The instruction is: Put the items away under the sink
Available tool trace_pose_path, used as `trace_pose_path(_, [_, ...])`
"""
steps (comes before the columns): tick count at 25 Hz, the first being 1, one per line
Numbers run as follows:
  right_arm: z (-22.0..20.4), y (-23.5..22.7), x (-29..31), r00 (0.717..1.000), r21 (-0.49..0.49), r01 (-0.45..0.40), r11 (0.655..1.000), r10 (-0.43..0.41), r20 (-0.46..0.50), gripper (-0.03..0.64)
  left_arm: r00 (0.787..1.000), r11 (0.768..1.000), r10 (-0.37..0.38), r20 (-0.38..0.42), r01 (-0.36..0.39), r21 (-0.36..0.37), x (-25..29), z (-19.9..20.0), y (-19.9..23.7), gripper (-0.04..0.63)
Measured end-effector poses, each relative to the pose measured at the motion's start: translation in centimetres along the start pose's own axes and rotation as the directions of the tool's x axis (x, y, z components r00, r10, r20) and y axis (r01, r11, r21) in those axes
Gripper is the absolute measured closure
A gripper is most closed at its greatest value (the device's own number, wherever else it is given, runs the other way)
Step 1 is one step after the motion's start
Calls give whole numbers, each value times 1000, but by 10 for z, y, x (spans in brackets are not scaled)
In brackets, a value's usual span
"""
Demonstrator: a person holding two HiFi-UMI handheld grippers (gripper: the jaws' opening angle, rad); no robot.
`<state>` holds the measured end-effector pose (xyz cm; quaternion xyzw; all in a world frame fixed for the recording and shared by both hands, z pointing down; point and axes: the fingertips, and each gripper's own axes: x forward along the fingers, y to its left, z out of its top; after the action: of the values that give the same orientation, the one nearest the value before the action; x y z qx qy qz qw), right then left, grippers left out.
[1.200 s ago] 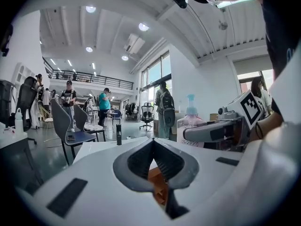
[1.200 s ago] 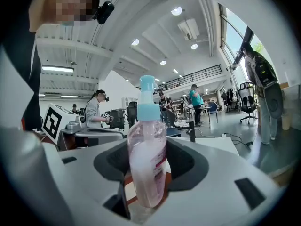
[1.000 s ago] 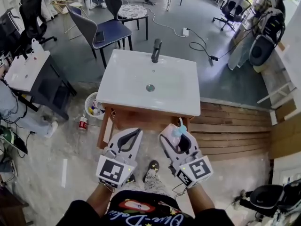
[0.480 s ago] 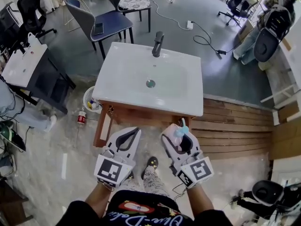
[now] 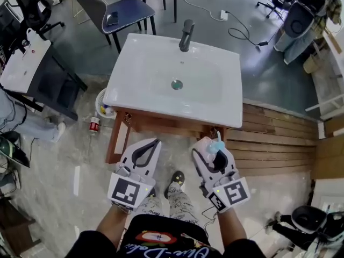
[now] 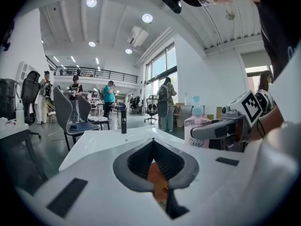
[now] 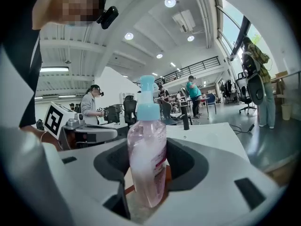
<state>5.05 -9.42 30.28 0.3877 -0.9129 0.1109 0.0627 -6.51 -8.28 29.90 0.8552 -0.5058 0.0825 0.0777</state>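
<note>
My right gripper [image 5: 212, 153] is shut on a clear pink pump bottle [image 5: 215, 145] with a light blue cap. In the right gripper view the bottle [image 7: 146, 149] stands upright between the jaws. My left gripper [image 5: 155, 143] is shut, its tips meeting with nothing between them [image 6: 151, 141]. Both grippers hang side by side in front of the wooden cabinet [image 5: 161, 125] under the white sink [image 5: 215, 109]. A black faucet [image 5: 186, 35] stands at the sink's far edge. The left gripper view also shows the bottle [image 6: 196, 128] off to its right.
A wooden cabinet door [image 5: 115, 138] hangs open at the cabinet's left. On the floor to the left are a white basket [image 5: 101, 105] holding small items and a red can [image 5: 94, 125]. A dark table [image 5: 32, 69] is further left, chairs [image 5: 123, 18] stand behind, and wooden planks [image 5: 279, 138] lie right.
Both grippers have sunk together and come a little closer to the cabinet front. The bottle stays held in the right jaws, and the left jaws stay shut.
</note>
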Motion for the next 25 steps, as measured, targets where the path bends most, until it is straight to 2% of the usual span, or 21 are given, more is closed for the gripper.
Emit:
trace_pose_path(10, [-35,-8,11,1000,-2,4,1000,-4,-1,397,1000,1000,2,-17,-2,22,9,-35,6,589])
trace_pose_path(17, [-70,-19,21,1000,13,28,1000,-28,-5,397,999,1000,13,-43,-14,-14,22,-76,8,589])
trace_pose_path(25, [-110,-28,37,999,6,33,999,-32,-12,397,999,999,34,-22,-35,-6,37,-107,23,589])
